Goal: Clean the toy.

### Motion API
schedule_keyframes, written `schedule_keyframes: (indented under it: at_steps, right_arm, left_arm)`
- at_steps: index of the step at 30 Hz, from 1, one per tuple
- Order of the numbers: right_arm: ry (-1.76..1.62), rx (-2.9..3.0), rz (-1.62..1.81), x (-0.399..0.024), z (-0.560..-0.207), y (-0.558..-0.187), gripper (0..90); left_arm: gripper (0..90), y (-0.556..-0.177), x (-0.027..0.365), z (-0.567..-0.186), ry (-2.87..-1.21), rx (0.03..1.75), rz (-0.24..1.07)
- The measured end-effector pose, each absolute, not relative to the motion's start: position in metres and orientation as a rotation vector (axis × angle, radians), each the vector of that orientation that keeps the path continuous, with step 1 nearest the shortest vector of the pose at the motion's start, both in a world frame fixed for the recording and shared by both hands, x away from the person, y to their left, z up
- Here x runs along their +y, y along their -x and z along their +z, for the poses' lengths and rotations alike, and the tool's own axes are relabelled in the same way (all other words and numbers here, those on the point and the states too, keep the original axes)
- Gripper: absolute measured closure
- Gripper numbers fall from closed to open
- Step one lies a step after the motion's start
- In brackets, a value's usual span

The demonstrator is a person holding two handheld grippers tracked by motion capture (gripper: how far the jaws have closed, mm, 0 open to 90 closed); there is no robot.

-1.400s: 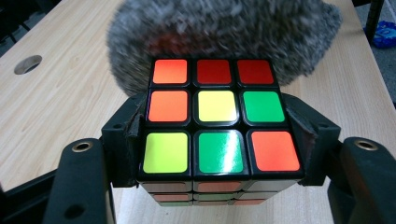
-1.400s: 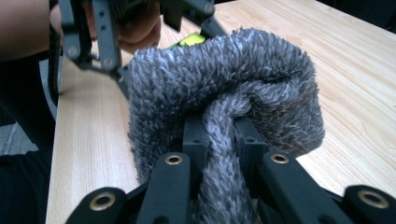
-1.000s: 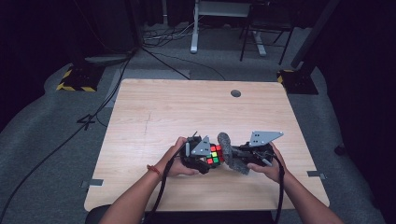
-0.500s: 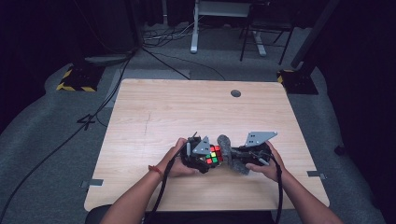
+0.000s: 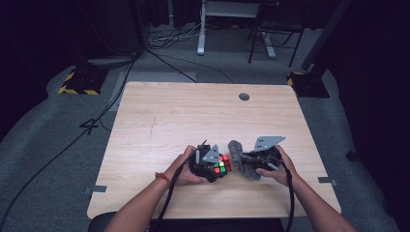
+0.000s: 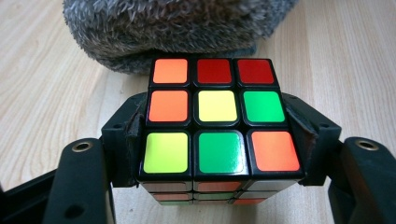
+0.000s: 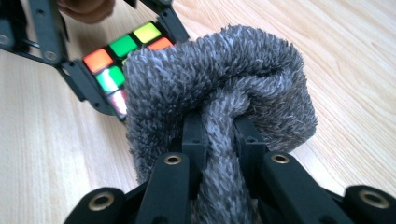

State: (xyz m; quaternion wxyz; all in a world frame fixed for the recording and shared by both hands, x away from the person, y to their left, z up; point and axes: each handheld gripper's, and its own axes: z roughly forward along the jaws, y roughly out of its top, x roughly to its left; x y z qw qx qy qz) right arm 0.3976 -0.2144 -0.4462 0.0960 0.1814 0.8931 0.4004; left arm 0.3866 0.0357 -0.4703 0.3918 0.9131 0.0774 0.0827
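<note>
Wiping a puzzle cube with a fuzzy grey cloth, low centre of the table.

Left gripper point(image 5: 216, 166) clamps the cube point(image 5: 222, 165) by two opposite sides; just right, the right gripper point(image 5: 247, 162) pinches the bunched cloth point(image 5: 240, 157) against it. Next, probably rub or turn a fresh face. No containers on the table point(image 5: 193, 116).

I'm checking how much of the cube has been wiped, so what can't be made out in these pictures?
- Cube, left gripper view: its underside and far face are hidden, the far face by the grey fluffy cloth.
- Cube, right gripper view: mostly covered by the cloth bunched in the right tool.
- High view: the cube is too small to read whether cloth and cube touch.
- Left tool: its pads are hidden by the cube's sides.
</note>
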Motion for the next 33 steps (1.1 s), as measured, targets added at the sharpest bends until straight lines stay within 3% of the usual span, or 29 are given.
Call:
schedule_keyframes:
  at_steps: [12,19,24,33]
  right_arm:
    - [-0.589,2.69,0.999,-0.229,-0.455,-0.413,78.5]
    - [-0.654,2.717,0.9,-0.263,-0.462,-0.411,76.1]
    - [-0.697,2.705,0.891,-0.279,-0.464,-0.406,70.0]
    - [-0.706,2.659,0.979,-0.289,-0.457,-0.399,47.9]
  left_arm:
    - [33.1,-0.39,0.047,-0.473,-2.355,0.219,0.163]
    - [32.4,-0.393,0.065,-0.474,-2.352,0.287,0.138]
    - [27.1,-0.387,0.066,-0.474,-2.377,0.315,0.212]
    - [18.8,-0.375,0.072,-0.469,-2.365,0.324,0.266]
